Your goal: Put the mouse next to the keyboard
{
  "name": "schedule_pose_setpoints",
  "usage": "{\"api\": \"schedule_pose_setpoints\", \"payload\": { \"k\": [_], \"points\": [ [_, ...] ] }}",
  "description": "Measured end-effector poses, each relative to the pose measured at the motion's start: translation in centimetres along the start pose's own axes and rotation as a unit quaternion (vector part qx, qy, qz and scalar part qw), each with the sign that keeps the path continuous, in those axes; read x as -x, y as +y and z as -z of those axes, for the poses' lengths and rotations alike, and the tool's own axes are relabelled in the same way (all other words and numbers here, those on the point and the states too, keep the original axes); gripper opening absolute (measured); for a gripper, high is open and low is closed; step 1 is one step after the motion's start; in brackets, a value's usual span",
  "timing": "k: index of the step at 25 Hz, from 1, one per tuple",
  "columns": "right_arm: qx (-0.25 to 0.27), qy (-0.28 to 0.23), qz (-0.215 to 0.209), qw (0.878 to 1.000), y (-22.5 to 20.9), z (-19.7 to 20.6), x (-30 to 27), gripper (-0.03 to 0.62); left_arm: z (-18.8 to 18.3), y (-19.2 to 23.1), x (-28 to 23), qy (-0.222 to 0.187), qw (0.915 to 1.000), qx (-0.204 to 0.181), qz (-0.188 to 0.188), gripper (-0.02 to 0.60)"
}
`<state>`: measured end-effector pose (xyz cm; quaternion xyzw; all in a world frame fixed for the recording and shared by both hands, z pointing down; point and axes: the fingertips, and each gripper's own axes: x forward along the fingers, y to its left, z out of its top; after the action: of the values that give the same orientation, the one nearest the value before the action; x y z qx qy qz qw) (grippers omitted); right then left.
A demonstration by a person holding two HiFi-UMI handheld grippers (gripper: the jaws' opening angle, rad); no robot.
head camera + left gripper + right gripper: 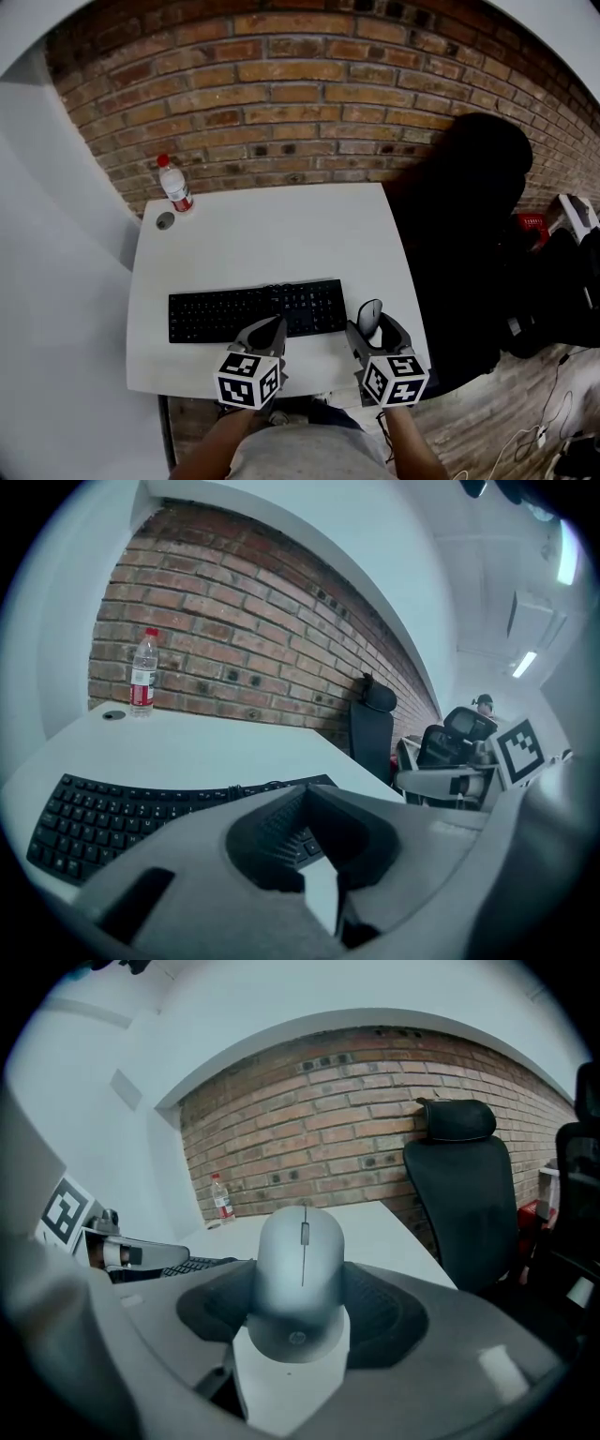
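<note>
Gripping grey "hp" mouse (pixel 300 1251) in right claw (pixel 300 1283); left claw (pixel 305 791) pressed together, empty, at keyboard (pixel 112 813) edge.

Rounded grey mouse (pixel 369 319) just beside the right end of the flat black keyboard (pixel 256 311)

Beyond the keyboard (pixel 253 311) the white table (pixel 272 230) lies bare up to the brick wall (pixel 300 94), with open room to pass. Only a bottle (pixel 175 185) stands there, in the far left corner. On my right a black chair (pixel 464 234) crowds the table's edge, near the mouse (pixel 369 317).
</note>
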<state>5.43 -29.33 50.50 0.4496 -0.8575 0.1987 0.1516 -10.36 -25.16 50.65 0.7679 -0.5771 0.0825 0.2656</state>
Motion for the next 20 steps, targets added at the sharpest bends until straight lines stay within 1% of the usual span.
{"api": "schedule_pose_setpoints", "payload": {
  "k": [9,20],
  "points": [
    [-0.008,0.032,0.006,0.999,-3.4,1.3,-3.2,0.298,0.0,0.5,-2.6,0.014,0.9998,0.004,-0.016,-0.014],
    [-0.007,0.096,0.025,0.995,-6.7,3.8,-5.9,0.298,-0.1,1.5,-4.6,0.027,0.9990,0.010,-0.034,-0.014]
  ]
}}
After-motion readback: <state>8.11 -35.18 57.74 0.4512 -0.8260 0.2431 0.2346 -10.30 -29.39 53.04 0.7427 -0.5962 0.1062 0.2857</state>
